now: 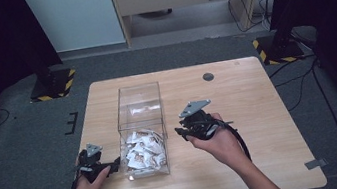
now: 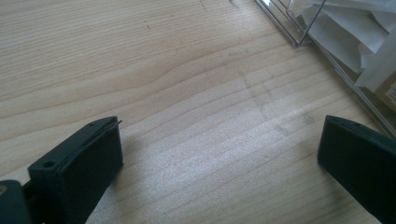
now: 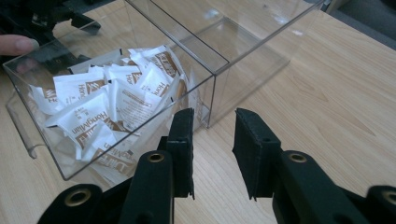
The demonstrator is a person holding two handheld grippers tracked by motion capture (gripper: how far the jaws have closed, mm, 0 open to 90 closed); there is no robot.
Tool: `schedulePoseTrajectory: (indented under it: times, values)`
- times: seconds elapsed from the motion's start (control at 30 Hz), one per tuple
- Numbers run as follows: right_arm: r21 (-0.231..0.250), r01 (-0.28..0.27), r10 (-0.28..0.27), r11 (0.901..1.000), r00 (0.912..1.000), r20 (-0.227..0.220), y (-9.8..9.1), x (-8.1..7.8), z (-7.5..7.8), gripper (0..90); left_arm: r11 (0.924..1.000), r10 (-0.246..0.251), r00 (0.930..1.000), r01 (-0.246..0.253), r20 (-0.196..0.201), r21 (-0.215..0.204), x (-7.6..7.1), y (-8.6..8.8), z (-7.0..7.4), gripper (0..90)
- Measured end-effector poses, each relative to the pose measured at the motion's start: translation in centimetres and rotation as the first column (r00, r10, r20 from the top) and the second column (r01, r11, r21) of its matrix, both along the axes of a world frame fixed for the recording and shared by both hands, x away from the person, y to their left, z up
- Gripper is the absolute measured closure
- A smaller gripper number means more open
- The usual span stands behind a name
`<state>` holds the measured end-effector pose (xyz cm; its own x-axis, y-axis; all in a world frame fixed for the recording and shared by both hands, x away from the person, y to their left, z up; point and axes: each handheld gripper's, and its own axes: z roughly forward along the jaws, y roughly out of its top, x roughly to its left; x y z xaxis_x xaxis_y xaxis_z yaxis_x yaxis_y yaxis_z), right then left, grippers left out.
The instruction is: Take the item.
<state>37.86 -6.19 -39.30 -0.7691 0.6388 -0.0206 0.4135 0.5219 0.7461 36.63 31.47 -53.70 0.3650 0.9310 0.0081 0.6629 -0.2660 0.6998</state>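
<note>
A clear plastic box (image 1: 137, 87) lies lengthwise on the wooden table (image 1: 243, 98), with a heap of white and brown sachets (image 1: 143, 150) in its near end. My left gripper (image 1: 114, 164) rests on the table just left of the box's near corner. Its jaws (image 2: 219, 140) stand wide open over bare wood, the box wall (image 2: 327, 53) and sachets (image 2: 359, 37) at their upper right. My right gripper (image 1: 180, 126) hovers to the right of the box, pointing at it. It (image 3: 214, 135) is open with a narrow gap and nothing between the pads, just short of the box wall (image 3: 219, 65) and the sachets (image 3: 116, 102).
The far half of the box holds no sachets. A dark round hole (image 1: 208, 76) sits in the table near its far edge. Beyond the box in the right gripper view are my left gripper (image 3: 56, 14) and a thumb (image 3: 16, 44). Grey floor surrounds the table.
</note>
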Motion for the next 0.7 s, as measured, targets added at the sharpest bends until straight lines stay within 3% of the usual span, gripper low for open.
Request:
schedulePoseTrajectory:
  times: [0.43, 0.7]
  values:
    - [0.031, -0.045, 0.045, 0.9985, 0.999, -0.001, 1.8, -0.1, 0.5, 74.2, 1.0, -0.001, 1.0, 0.001, 0.0, 0.0, 0.0, 0.0, 0.0, 0.0]
    - [0.024, -0.077, 0.078, 0.9967, 0.9969, -0.011, 3.4, -0.4, 0.0, 75.6, 1.0, -0.001, 1.0, 0.001, 0.0, 0.0, 0.0, 0.0, 0.0, 0.0]
